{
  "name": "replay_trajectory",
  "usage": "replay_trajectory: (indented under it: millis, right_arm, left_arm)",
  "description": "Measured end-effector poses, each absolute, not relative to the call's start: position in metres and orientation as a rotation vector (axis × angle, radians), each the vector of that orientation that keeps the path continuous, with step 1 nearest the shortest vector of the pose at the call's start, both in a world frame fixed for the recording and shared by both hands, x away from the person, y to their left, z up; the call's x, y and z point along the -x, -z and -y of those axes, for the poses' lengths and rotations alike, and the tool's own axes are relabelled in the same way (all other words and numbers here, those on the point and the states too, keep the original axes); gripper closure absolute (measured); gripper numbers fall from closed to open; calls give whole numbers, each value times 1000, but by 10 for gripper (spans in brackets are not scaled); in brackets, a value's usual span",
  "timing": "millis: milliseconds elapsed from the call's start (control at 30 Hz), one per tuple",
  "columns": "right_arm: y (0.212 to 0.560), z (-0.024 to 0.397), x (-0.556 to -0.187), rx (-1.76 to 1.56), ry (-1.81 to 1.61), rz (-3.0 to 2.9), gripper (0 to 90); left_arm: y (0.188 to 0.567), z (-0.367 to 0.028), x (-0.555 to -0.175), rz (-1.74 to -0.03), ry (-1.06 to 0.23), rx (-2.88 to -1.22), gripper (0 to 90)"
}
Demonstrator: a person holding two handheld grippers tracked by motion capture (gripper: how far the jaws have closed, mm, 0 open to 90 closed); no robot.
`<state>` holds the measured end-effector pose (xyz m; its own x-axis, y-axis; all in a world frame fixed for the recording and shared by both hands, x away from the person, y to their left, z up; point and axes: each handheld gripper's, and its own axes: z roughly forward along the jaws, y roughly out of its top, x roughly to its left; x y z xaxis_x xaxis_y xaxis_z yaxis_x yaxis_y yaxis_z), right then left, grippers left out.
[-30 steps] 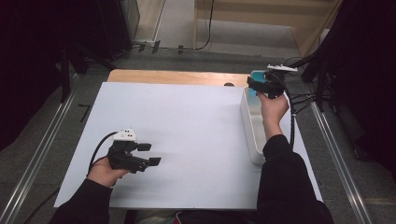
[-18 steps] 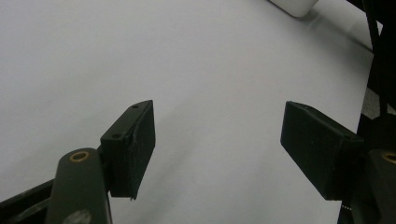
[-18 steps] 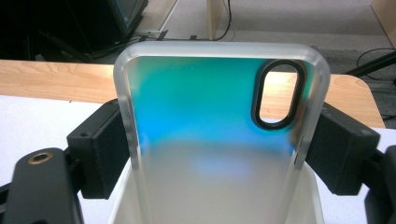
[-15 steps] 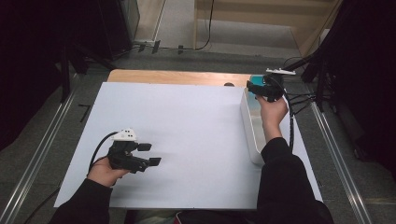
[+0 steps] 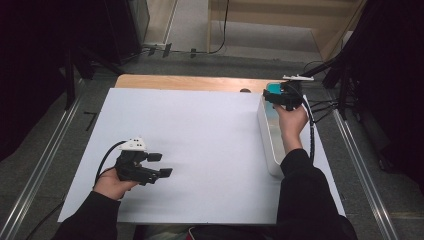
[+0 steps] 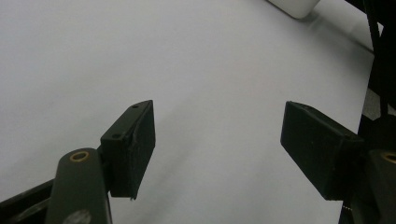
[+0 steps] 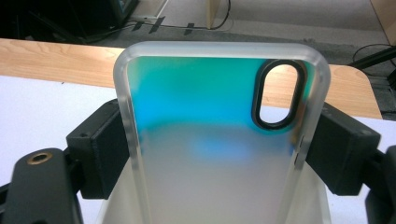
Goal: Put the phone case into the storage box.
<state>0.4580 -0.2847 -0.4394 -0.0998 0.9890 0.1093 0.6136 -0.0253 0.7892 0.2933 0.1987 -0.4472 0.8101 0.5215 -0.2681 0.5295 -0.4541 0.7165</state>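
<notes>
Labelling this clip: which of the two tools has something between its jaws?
The right tool, above the white bin: its jaws clamp the edges of a blue-tinted phone case. The left tool stands open over the bare white table.

The high view looks forward and down from above the person's side, taking in the whole white counter (image 5: 200,130) with the floor beyond. The left gripper view rides low and close over the bare counter (image 6: 196,70), looking along its own jaws toward the white bin (image 6: 294,5), which the high view shows at the counter's right edge (image 5: 266,135). The right gripper view faces the counter's far wooden edge (image 7: 51,60), very near the phone case (image 7: 205,140).
</notes>
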Motion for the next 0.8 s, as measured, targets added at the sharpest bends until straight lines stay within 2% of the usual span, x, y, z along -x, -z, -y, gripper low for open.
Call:
replay_trajectory:
  millis: [233,467,800]
  right_arm:
    - [440,283,-458,-1695,-934,-1764,140]
    - [436,284,-458,-1650,-941,-1779,24]
    - [426,288,-455,-1652,-949,-1807,20]
  left_arm:
    - [447,-199,-293,-772,13,-2137,259]
    - [447,-198,-293,-771,13,-2135,259]
    - [447,-199,-293,-775,12,-2138,259]
